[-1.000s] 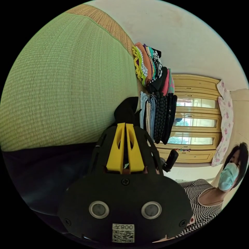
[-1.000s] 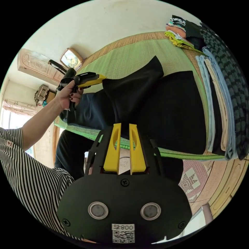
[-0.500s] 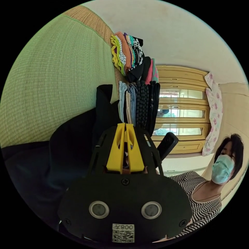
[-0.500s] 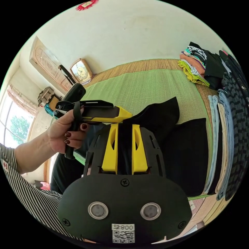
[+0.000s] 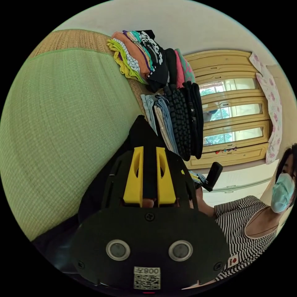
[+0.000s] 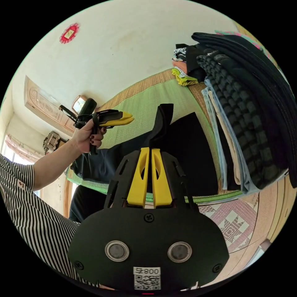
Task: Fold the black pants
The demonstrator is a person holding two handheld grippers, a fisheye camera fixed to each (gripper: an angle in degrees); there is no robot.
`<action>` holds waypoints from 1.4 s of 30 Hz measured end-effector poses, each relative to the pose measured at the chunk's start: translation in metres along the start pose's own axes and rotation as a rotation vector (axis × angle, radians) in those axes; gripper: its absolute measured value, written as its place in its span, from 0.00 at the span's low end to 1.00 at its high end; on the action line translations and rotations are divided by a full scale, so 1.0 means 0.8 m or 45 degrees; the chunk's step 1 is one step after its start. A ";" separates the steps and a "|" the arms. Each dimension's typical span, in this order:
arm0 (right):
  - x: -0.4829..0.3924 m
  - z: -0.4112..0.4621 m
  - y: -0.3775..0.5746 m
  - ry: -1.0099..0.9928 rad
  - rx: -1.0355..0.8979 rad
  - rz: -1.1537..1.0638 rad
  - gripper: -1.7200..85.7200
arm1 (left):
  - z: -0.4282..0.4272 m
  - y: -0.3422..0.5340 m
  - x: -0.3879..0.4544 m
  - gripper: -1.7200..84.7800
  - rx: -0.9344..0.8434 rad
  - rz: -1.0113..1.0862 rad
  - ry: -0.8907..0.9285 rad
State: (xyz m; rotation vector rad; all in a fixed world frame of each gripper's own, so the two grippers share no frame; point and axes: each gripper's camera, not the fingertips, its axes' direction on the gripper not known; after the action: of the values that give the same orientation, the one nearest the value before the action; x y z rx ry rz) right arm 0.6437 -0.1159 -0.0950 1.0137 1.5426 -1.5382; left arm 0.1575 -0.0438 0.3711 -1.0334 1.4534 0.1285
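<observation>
Right gripper [image 6: 150, 151]: its yellow jaws are pressing almost together, pinching a fold of the black pants [image 6: 185, 148] and lifting it into an upright peak above the mat.
Left gripper [image 5: 149, 151]: its jaws are standing apart with dark cloth showing in the gap between them; in the right gripper view the left gripper [image 6: 128, 117] is hanging in the air above the mat, held by a hand [image 6: 88, 139], its yellow tips touching no cloth there.
Black pants: they are lying on the green mat [image 6: 145, 105], spreading along its near edge, with one part draping over that edge towards the floor; the flat part is reaching up to the stack of folded clothes [image 6: 244, 123].
Folded clothes: a stack of dark and pale blue pieces is sitting at the end of the mat, just beside the pants; a second, colourful pile [image 5: 142, 55] is sitting at the far corner, partly on the brown woven border.
Person: a striped sleeve [image 6: 27, 201] is showing at the near side of the mat.
</observation>
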 end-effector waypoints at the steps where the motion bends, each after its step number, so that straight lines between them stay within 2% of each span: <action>1: 0.007 -0.003 0.004 0.004 0.002 0.016 0.03 | 0.019 -0.014 0.010 0.10 -0.051 0.030 -0.043; 6: 0.059 -0.012 0.036 0.076 -0.051 0.129 0.03 | 0.091 -0.056 0.056 0.11 -0.194 0.175 -0.187; 13: 0.116 0.008 0.062 0.061 -0.161 0.235 0.03 | 0.180 -0.095 0.115 0.10 -0.343 0.363 -0.608; 16: 0.129 0.018 0.066 0.064 -0.193 0.235 0.03 | 0.213 -0.110 0.122 0.10 -0.409 0.371 -0.704; 22: 0.146 0.024 0.068 0.065 -0.198 0.206 0.03 | 0.247 -0.120 0.135 0.06 -0.450 0.357 -0.657; 35: 0.145 -0.038 0.070 -0.110 0.017 0.112 0.03 | 0.187 -0.085 0.234 0.03 -0.080 0.513 -0.562; 42: 0.203 -0.020 0.093 -0.148 -0.053 0.329 0.03 | 0.262 -0.093 0.233 0.03 -0.299 0.516 -0.671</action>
State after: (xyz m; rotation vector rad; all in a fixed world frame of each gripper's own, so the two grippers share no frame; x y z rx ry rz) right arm 0.6415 -0.0947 -0.2727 1.0366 1.3033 -1.3550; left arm 0.3969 -0.0474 0.2070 -0.7937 1.1546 0.8194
